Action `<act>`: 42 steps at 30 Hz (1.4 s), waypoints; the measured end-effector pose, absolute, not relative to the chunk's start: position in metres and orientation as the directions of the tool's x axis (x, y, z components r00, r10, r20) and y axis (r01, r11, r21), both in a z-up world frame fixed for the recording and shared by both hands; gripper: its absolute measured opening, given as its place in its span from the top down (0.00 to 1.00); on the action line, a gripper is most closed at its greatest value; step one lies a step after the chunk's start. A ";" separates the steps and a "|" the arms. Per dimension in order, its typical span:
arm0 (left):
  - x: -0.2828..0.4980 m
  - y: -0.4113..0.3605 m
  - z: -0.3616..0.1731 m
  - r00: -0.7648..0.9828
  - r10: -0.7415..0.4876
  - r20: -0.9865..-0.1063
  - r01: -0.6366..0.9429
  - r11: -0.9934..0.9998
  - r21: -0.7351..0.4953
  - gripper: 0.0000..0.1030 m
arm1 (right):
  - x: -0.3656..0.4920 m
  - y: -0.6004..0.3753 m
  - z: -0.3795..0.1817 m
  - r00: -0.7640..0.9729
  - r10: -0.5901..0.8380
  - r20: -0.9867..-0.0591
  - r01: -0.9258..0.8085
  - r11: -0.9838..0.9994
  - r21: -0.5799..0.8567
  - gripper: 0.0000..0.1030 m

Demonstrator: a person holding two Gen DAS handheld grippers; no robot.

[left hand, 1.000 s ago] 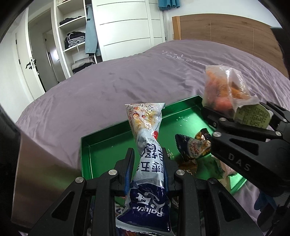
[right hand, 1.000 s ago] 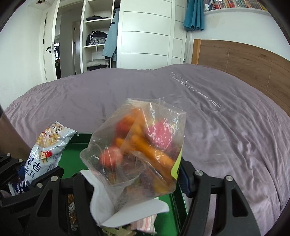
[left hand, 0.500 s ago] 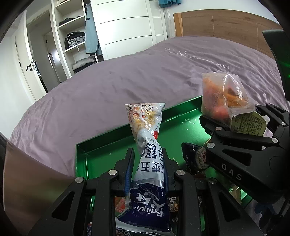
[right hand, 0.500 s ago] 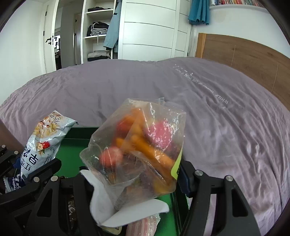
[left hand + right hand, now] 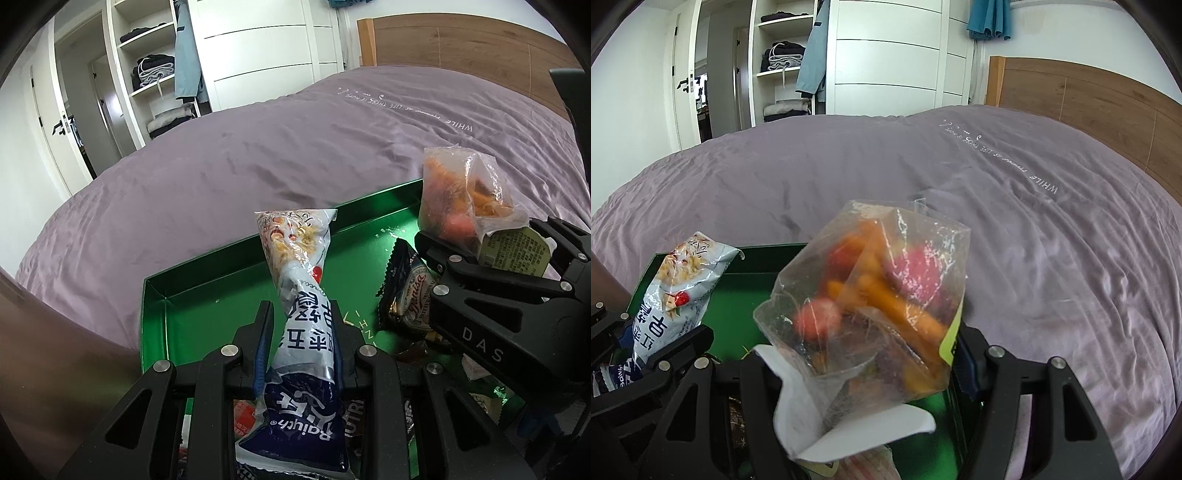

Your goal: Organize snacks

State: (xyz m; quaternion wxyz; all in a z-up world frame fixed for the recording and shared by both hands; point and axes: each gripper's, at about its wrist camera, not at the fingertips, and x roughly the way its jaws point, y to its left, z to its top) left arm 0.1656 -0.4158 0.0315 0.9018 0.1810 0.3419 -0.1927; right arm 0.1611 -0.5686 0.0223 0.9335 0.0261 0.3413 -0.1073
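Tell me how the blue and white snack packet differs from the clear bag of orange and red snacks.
The blue and white packet is printed and opaque; the clear bag shows its orange and red contents. The packet is long and narrow, pinched at the middle; the bag is squat and boxy. The left hand-held gripper holds the packet, the right hand-held gripper the bag. Both are held over the green tray.

Location: a home bedroom. A bed with a wrinkled purple cover fills the frame centre. A wooden headboard stands at the upper right. White wardrobe drawers and open shelves of folded clothes occupy the upper left, beside a door.
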 end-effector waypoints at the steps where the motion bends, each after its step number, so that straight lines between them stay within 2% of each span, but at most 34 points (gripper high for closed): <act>1: 0.166 -0.416 0.030 0.692 -0.223 -0.686 0.469 0.861 0.194 0.77 | 0.161 -0.569 0.022 0.743 -0.182 -0.644 0.218 0.976 -0.024 0.00; 25: 0.169 -0.407 0.024 0.658 -0.223 -0.719 0.458 0.877 0.147 0.76 | 0.155 -0.582 0.017 0.748 -0.108 -0.655 0.193 0.979 0.060 0.00; 27: 0.168 -0.407 0.024 0.661 -0.220 -0.718 0.456 0.877 0.151 0.74 | 0.154 -0.581 0.017 0.747 -0.106 -0.657 0.193 0.979 0.062 0.00; 31: 0.166 -0.404 0.025 0.672 -0.215 -0.709 0.447 0.881 0.156 0.60 | 0.151 -0.582 0.016 0.748 -0.102 -0.656 0.198 0.977 0.074 0.00; 34: 0.166 -0.402 0.026 0.672 -0.215 -0.708 0.444 0.883 0.154 0.55 | 0.148 -0.584 0.016 0.750 -0.100 -0.653 0.203 0.975 0.084 0.00; 42: 0.162 -0.400 0.032 0.680 -0.224 -0.698 0.444 0.883 0.149 0.34 | 0.140 -0.582 0.025 0.767 -0.097 -0.634 0.196 0.977 0.087 0.00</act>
